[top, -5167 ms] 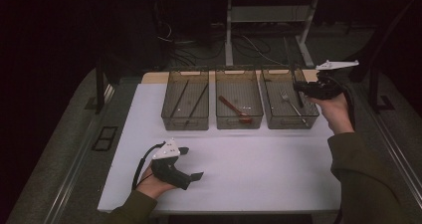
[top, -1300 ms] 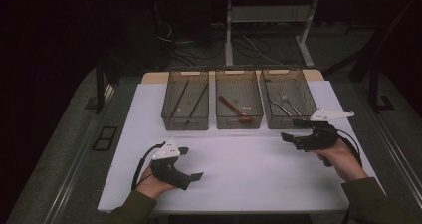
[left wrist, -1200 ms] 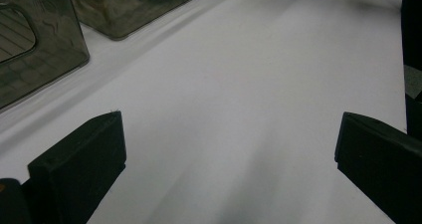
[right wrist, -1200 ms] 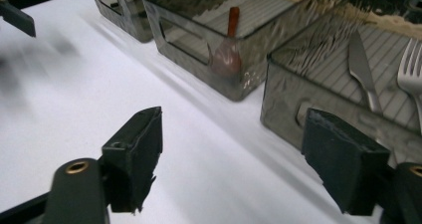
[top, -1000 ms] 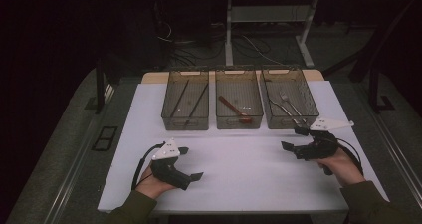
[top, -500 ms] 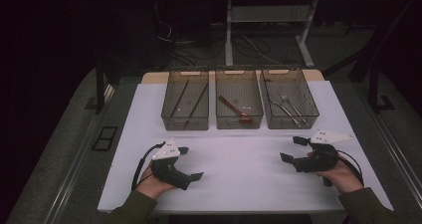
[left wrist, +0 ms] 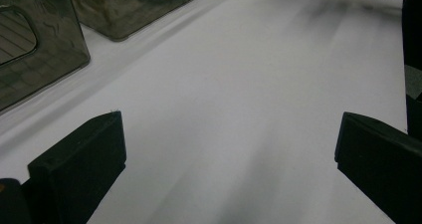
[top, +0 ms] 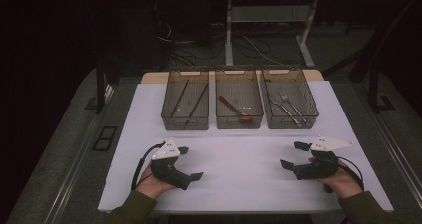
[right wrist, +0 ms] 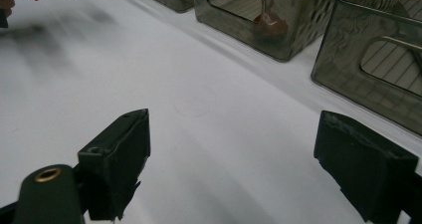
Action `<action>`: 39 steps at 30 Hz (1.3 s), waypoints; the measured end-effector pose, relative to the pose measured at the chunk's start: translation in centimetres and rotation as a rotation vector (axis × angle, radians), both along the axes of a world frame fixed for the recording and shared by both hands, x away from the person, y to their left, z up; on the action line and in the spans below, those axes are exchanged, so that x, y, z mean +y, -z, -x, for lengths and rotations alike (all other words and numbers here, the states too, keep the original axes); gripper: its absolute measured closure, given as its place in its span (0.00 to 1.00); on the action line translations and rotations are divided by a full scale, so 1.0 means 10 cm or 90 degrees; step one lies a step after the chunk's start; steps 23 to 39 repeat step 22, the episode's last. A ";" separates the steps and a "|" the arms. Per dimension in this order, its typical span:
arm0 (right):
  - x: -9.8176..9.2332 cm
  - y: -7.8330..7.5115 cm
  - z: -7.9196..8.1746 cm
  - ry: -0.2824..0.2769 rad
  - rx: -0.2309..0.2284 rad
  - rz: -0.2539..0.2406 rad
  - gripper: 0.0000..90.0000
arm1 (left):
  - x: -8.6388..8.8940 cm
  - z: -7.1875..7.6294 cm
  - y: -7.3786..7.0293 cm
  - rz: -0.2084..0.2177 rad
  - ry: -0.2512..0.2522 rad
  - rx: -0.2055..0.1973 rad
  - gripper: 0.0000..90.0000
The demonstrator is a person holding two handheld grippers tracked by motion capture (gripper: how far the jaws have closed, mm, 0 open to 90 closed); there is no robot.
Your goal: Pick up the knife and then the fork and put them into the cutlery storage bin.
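**Grippers at rest on the near table, jaws wide, nothing held**

Right gripper [top: 294, 156] sits low over the white table [top: 239, 184] at my near right, its jaws spread wide and just opening further, with only bare surface between them. Left gripper [top: 191, 163] rests at my near left, jaws equally wide apart and empty; both point inward toward each other, well apart.

Beyond them I see three smoked, see-through bins in a row along the far edge. I read the left bin [top: 185, 100] as holding two long dark sticks, the middle bin [top: 239, 99] a red-handled utensil [top: 234, 109], and the right bin [top: 290, 98] metal cutlery [top: 287, 106] including a fork. Neither gripper touches any bin.
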State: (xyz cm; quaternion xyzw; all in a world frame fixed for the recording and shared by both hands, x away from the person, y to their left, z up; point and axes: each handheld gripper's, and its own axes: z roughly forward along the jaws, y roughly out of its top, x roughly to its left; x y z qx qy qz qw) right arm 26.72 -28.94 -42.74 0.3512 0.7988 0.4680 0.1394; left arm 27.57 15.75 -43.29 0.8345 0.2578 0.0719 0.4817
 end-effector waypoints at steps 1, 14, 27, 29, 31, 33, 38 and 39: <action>0.00 0.01 0.01 0.000 0.001 0.002 0.16 | 0.00 0.00 0.00 0.000 0.000 0.000 0.00; 0.00 0.10 0.08 -0.003 0.013 -0.016 0.15 | 0.00 0.00 0.00 0.001 -0.002 -0.002 0.00; 0.00 0.12 0.10 -0.002 0.014 -0.017 0.15 | 0.00 0.00 0.00 -0.002 0.001 -0.002 0.00; 0.00 0.12 0.10 -0.002 0.014 -0.017 0.15 | 0.00 0.00 0.00 -0.002 0.001 -0.002 0.00; 0.00 0.12 0.10 -0.002 0.014 -0.017 0.15 | 0.00 0.00 0.00 -0.002 0.001 -0.002 0.00; 0.00 0.12 0.10 -0.002 0.014 -0.017 0.15 | 0.00 0.00 0.00 -0.002 0.001 -0.002 0.00; 0.00 0.12 0.10 -0.002 0.014 -0.017 0.15 | 0.00 0.00 0.00 -0.002 0.001 -0.002 0.00; 0.00 0.12 0.10 -0.002 0.014 -0.017 0.15 | 0.00 0.00 0.00 -0.002 0.001 -0.002 0.00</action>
